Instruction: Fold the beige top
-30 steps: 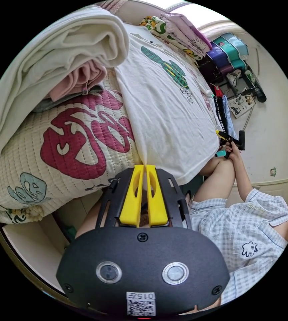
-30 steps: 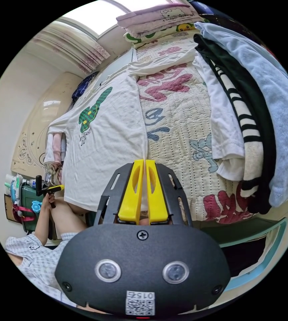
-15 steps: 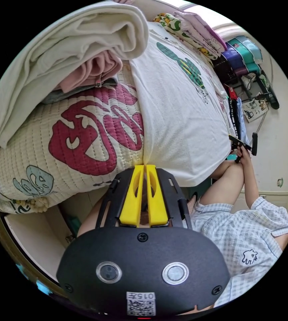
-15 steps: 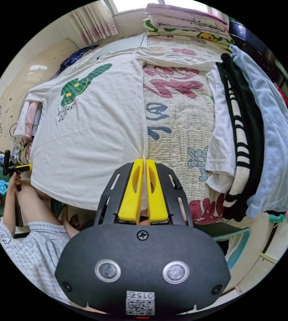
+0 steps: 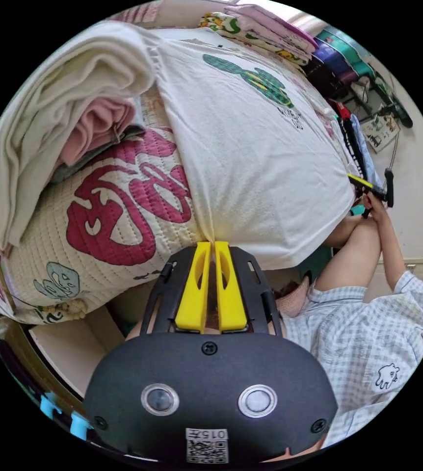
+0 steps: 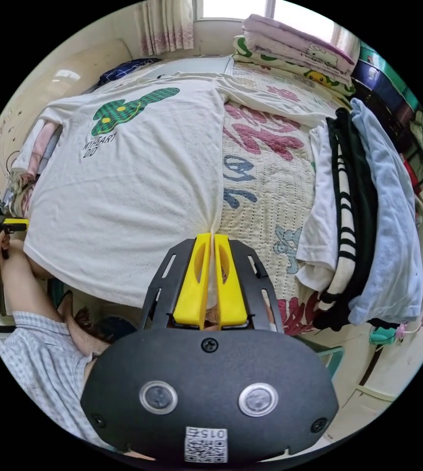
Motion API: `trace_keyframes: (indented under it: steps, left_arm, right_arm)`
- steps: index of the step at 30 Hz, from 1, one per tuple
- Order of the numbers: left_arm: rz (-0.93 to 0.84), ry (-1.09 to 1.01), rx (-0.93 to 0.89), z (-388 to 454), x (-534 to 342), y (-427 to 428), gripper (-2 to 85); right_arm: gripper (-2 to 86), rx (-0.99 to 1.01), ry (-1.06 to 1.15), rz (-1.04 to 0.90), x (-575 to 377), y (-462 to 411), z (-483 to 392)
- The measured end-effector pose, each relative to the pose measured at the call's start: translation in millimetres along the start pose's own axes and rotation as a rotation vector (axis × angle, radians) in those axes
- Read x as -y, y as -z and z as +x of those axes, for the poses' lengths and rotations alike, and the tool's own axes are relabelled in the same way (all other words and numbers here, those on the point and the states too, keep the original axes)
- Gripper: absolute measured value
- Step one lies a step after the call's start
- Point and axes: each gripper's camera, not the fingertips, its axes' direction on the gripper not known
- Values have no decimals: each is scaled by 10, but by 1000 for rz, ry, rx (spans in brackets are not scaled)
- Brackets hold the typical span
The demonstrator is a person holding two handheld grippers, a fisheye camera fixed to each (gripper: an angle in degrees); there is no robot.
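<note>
— Left gripper view: what does the left gripper [image 5: 213,244] hold?
— Its yellow jaws are closed on a bottom corner of the beige top [image 5: 251,147], the cloth puckering where they pinch it.
— And the right gripper [image 6: 213,235]?
— The same at the other bottom corner; both jaws clamp the hem. It also shows far off in the left gripper view [image 5: 363,182], in the person's hand [image 5: 374,205].
— Where does the top lie?
— Spread flat, print side up, on the quilted bedspread [image 6: 265,186], its hem at the bed's edge, stretched between the two grippers.
— What lies beside it?
— A pile of folded clothes [image 5: 69,122] on one side, and draped striped and light blue garments [image 6: 368,211] on the other.
</note>
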Motion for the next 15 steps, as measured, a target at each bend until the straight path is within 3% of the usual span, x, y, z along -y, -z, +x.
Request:
trace_keyframes:
  steps: [5, 15]
  left_arm:
    - [6, -31, 95, 254, 34, 31, 0]
    - [22, 104, -180, -152, 30, 68, 5]
  right_arm:
    - [1, -99, 41, -8, -34, -187, -272]
    - [1, -53, -6, -29, -49, -354, -302]
